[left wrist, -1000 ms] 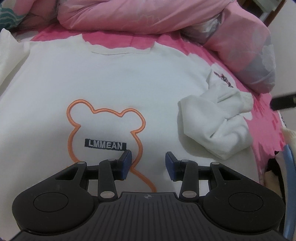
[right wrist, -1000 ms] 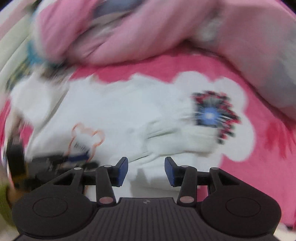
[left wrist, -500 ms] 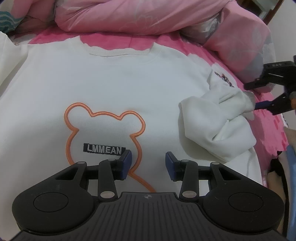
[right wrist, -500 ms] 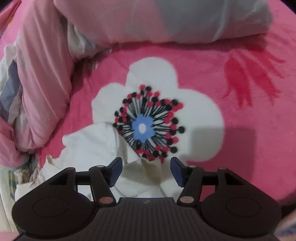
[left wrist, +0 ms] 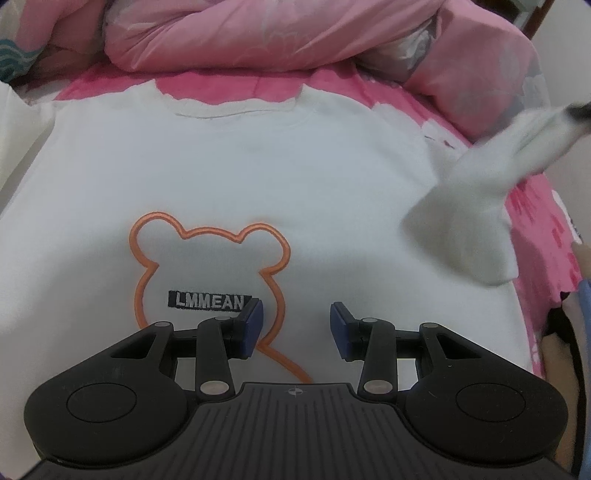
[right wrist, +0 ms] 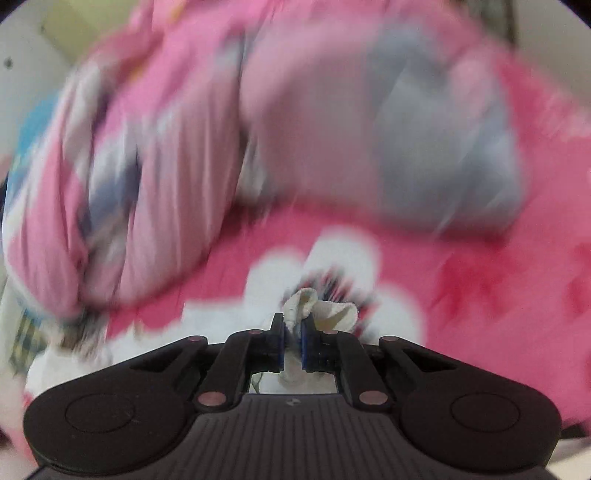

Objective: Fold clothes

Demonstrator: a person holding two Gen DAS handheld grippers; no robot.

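In the left wrist view, the left gripper (left wrist: 295, 325) is filling the bottom of the frame, its blue-padded fingers (left wrist: 252, 326) standing apart with nothing between them, hovering over the lower front of the white sweatshirt (left wrist: 236, 177). The sweatshirt is lying flat on the pink bedspread (left wrist: 221, 83), chest up, spreading across the middle of the frame. Just beyond the left finger, an orange bear outline (left wrist: 210, 273) is showing with a black label reading LMMEAN (left wrist: 209, 300) inside it. Farther up, the neckline is sitting near the top centre. At the right of the frame, the sweatshirt's sleeve (left wrist: 476, 221) is rising off the bed, blurred, stretching toward the upper right corner. Beyond it all, a rumpled pink quilt (left wrist: 280, 33) is lying across the top.

In the right wrist view, the right gripper (right wrist: 291, 341) is pinching a bunch of white sleeve fabric (right wrist: 321, 308) between nearly closed fingers at lower centre. Behind it, the flowered bedspread (right wrist: 480, 280) and quilt (right wrist: 184, 147) are smeared with blur.
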